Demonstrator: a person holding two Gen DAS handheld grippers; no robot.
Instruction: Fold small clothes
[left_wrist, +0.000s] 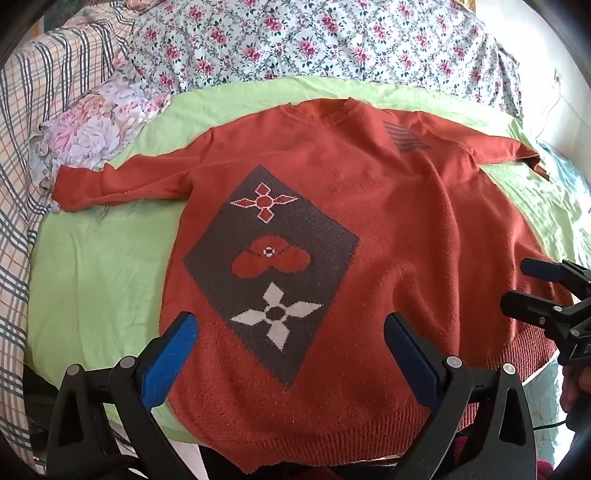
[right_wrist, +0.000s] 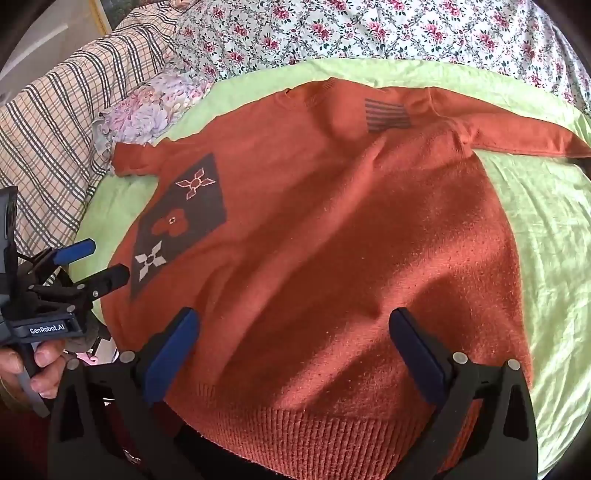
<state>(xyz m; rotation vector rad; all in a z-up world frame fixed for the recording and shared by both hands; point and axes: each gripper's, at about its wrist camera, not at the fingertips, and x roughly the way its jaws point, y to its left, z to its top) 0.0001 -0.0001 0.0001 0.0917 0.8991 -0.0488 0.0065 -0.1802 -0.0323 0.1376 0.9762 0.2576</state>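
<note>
An orange-red knit sweater (left_wrist: 388, 221) lies flat, front up, on a light green sheet (left_wrist: 92, 266), sleeves spread to both sides. It has a grey diamond patch (left_wrist: 273, 266) with flower motifs. My left gripper (left_wrist: 291, 325) is open and empty, hovering over the sweater's lower left part near the hem. My right gripper (right_wrist: 295, 321) is open and empty over the lower right part of the sweater (right_wrist: 332, 240). Each gripper shows in the other's view: the right one (left_wrist: 517, 284) and the left one (right_wrist: 110, 262).
A floral quilt (left_wrist: 314, 40) lies behind the sweater. A plaid blanket (left_wrist: 37, 110) and a floral pillow (left_wrist: 92, 125) lie at the left. The left sleeve cuff (left_wrist: 66, 188) reaches the pillow. The green sheet (right_wrist: 554, 258) extends to the right.
</note>
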